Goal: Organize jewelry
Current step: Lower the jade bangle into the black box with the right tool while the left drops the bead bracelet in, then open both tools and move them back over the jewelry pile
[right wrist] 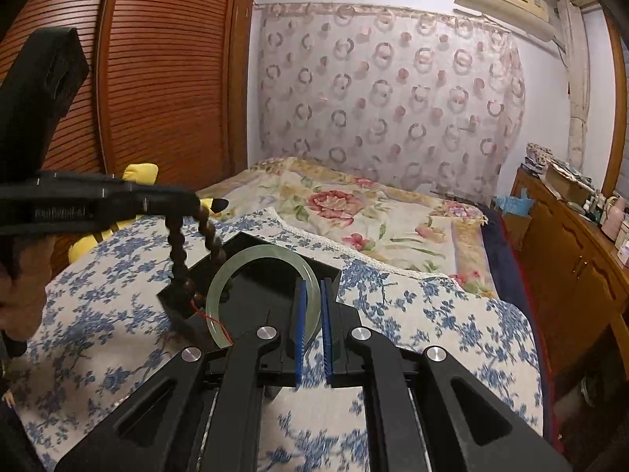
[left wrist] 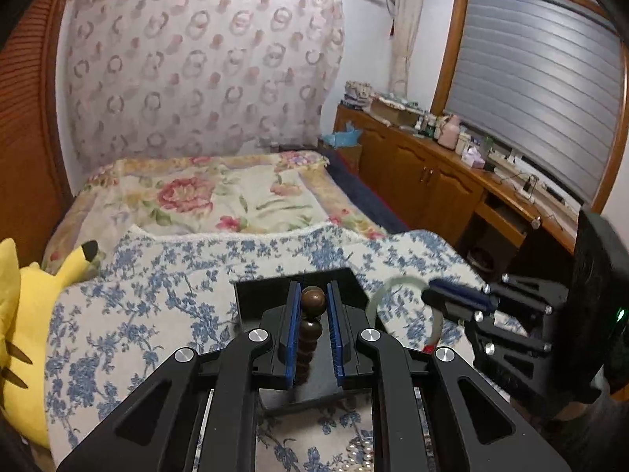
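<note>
My left gripper (left wrist: 313, 295) is shut on a brown wooden bead bracelet (left wrist: 311, 328), which hangs from it over a black tray (left wrist: 259, 295). In the right wrist view the bead bracelet (right wrist: 175, 247) dangles from the left gripper (right wrist: 194, 202) down to the tray (right wrist: 271, 287). My right gripper (right wrist: 312, 287) is shut on a pale green jade bangle (right wrist: 251, 253), held just above the tray. The bangle (left wrist: 397, 281) and the right gripper (left wrist: 430, 287) show at the right of the left wrist view.
The tray lies on a blue floral cloth (right wrist: 412, 314) over a bed. A white pearl string (left wrist: 361, 456) lies on the cloth below my left gripper. A yellow plush toy (left wrist: 23, 314) sits at the left. A wooden cabinet (left wrist: 432, 173) with clutter stands on the right.
</note>
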